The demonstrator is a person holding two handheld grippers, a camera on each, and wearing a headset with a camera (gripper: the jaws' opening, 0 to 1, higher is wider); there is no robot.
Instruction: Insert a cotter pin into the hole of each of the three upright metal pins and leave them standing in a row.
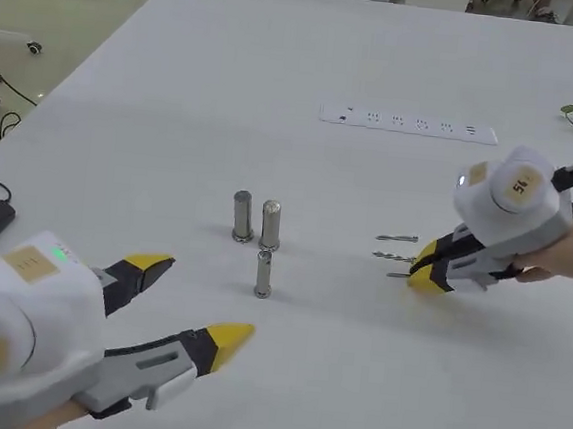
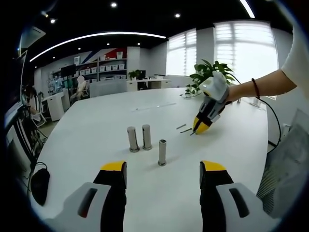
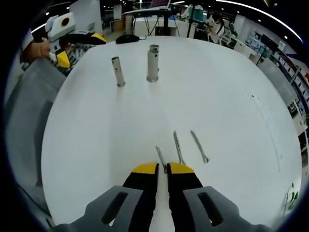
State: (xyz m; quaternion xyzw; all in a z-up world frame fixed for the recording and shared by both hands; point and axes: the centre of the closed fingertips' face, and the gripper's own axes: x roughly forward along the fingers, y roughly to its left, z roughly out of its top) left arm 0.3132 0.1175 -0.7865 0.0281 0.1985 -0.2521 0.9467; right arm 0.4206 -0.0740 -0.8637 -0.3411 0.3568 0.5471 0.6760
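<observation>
Cotter pins — 3, probably light, stiff, slippery — lie at lower centre of the right gripper view. The right gripper clenches the nearest cotter pin by its end — a sensible hold, I think; the left gripper is released.

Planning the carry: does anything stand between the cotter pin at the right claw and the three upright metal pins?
Nothing visible does. Bare table lies between the right claw, shut on the nearest cotter pin, and the three metal pins. The left claw hangs open, off to the side.
</observation>
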